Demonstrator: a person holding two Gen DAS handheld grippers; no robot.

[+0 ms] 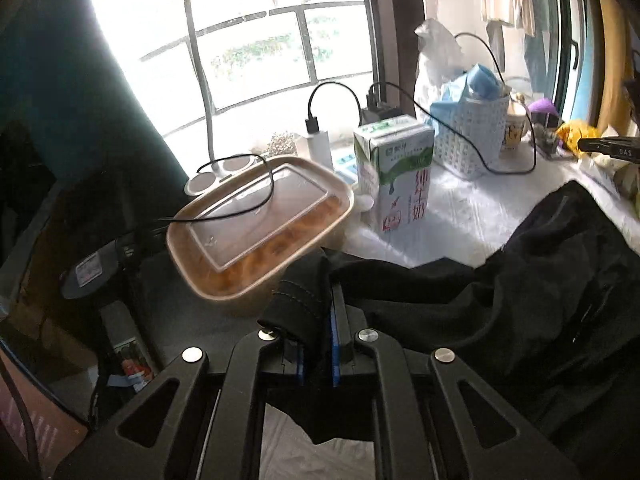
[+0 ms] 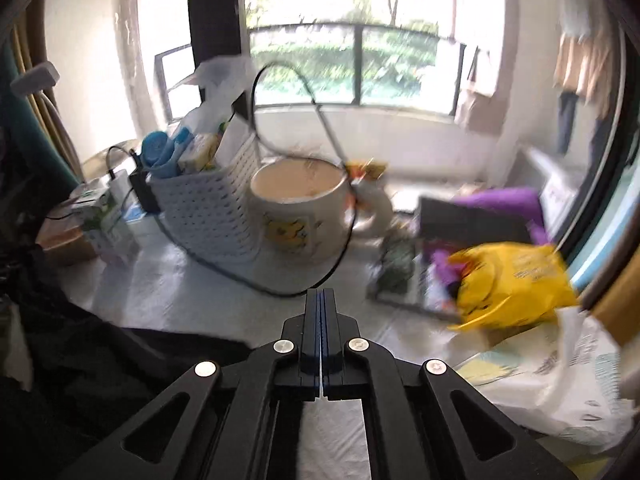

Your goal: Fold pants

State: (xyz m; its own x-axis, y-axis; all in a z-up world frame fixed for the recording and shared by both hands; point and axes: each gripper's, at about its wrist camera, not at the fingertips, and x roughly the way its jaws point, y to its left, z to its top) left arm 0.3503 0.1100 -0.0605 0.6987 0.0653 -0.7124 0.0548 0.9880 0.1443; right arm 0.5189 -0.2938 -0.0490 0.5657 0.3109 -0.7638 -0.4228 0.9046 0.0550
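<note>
- Left tool (image 1: pixel 318 304) clenched on a stitched edge of the black pants (image 1: pixel 540 280), the fold of cloth bunched between its blue-lined fingers and lifted above the bench (image 1: pixel 460 216).
- Rest of the pants sprawled in a dark heap to the right of that tool, lying on the white cover of the bench and trailing down under the tool's frame.
- Right tool (image 2: pixel 321 304) clenched with nothing between its fingers, pads pressed flat together, hovering over bare white cover.
- In the right wrist view, pants (image 2: pixel 80 344) seen as a black mass at the lower left, apart from the right tool.
- Brown lidded food container (image 1: pixel 260 228) just left of the gripped edge, a thin black cable (image 1: pixel 256 184) draped across its clear lid.
- Milk carton (image 1: pixel 396 172) upright behind the container, near the window.
- White perforated basket (image 1: pixel 468 136) further right, stuffed with blue items and a white bag.
- Large cream mug (image 2: pixel 300 208) with a yellow cartoon print beside the basket, straight ahead of the right tool; a black cord looping in front of both.
- Yellow bag (image 2: pixel 516 280) to the right of the right tool, blurred; purple item behind it, too smeared to identify.
- White plastic bag (image 2: pixel 568 380) crumpled at the lower right of the right wrist view.
</note>
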